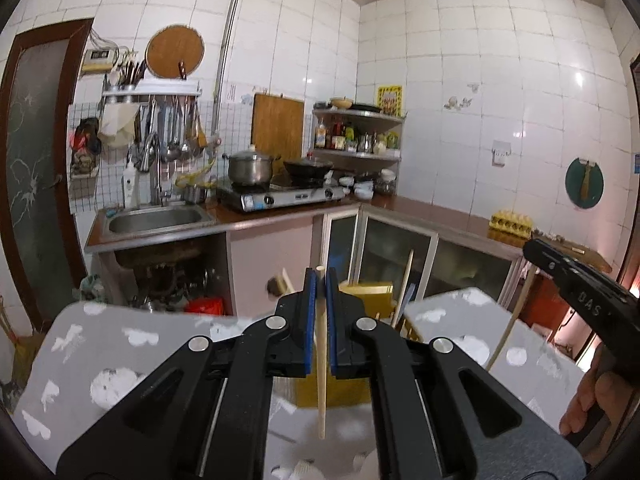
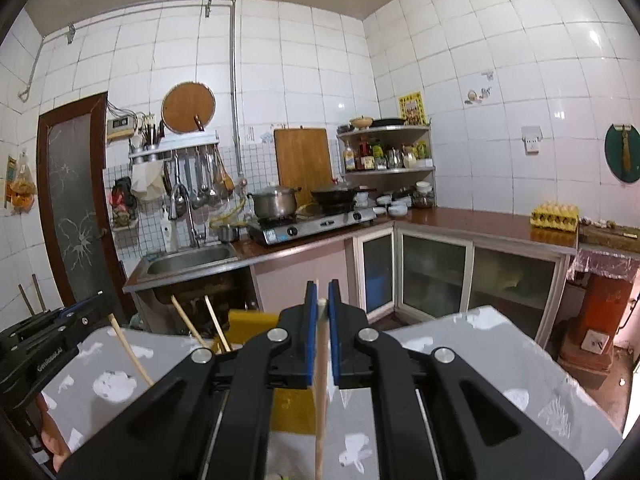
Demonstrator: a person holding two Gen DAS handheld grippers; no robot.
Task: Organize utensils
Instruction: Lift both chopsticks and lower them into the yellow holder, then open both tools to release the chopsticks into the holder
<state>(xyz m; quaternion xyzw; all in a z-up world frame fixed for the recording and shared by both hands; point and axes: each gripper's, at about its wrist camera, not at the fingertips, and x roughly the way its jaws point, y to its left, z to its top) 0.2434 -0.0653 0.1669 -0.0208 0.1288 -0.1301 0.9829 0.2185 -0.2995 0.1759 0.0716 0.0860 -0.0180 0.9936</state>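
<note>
Two chopsticks are up at once — my left gripper (image 1: 320, 280) is clamped on one chopstick (image 1: 321, 360), my right gripper (image 2: 321, 292) pinches another chopstick (image 2: 320, 392). Both hang over the table (image 1: 80, 344), near the yellow holder (image 1: 366, 290). I judge each should be kept vertical and lowered singly — tips first.

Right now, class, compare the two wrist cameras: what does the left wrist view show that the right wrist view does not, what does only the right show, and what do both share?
Only the left wrist view shows the red item under the steel sink and the right claw entering at the right edge.

Only the right wrist view shows the hanging orange plastic bag on the far left wall and the left claw at the left edge.

Both show a claw shut on a pale wooden chopstick, the yellow utensil holder, the grey patterned table, the steel pot and the yellow egg tray.
</note>
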